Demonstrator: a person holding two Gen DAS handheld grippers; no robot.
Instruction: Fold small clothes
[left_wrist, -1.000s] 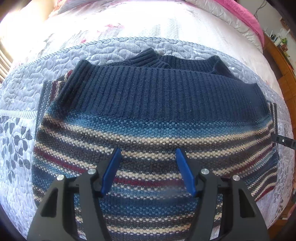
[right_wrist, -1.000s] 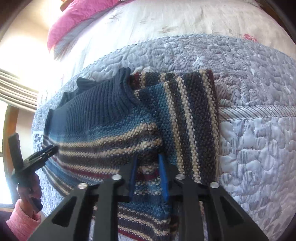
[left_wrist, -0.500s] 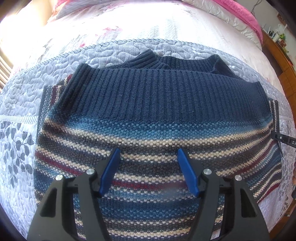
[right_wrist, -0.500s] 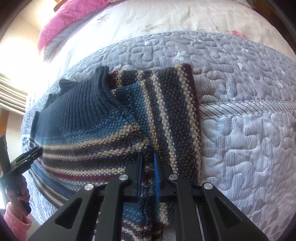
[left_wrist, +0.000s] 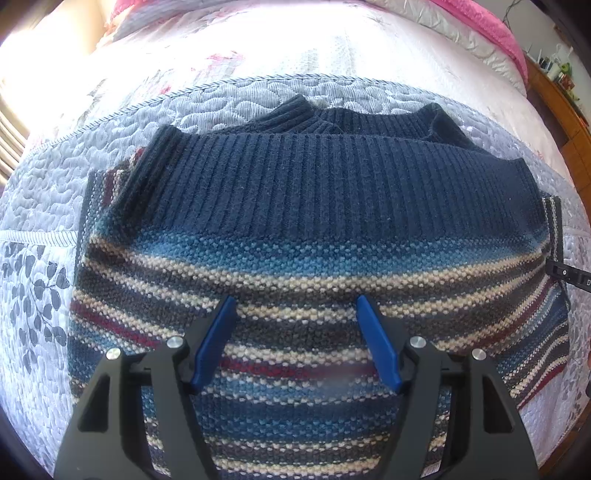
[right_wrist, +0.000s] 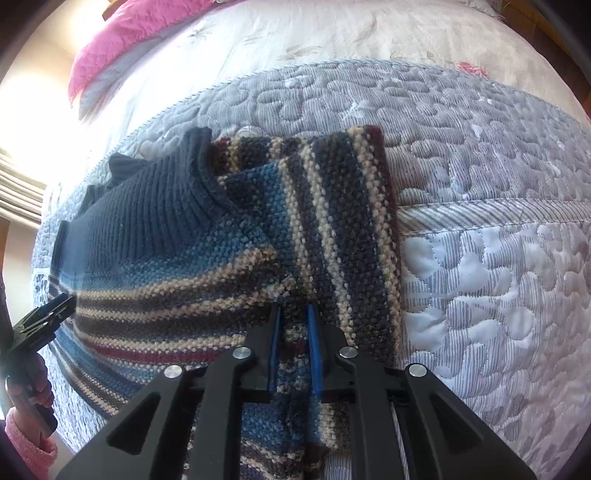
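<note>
Left wrist view: the sweater (left_wrist: 314, 236) runs under the left gripper (left_wrist: 295, 321) and off the bottom edge; its lower hem is not visible. Small items on the wooden furniture (left_wrist: 554, 70) at top right are too small to identify. Right wrist view: the knit fold between the right gripper (right_wrist: 293, 314) fingers hides its own inner layers. The hand (right_wrist: 35, 387) at lower left is cut off by the frame.

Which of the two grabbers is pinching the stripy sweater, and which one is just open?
The right gripper is pinching: its blue fingers squeeze a fold of the striped sweater. The left gripper is spread wide over the sweater, with nothing between its fingers.
</note>
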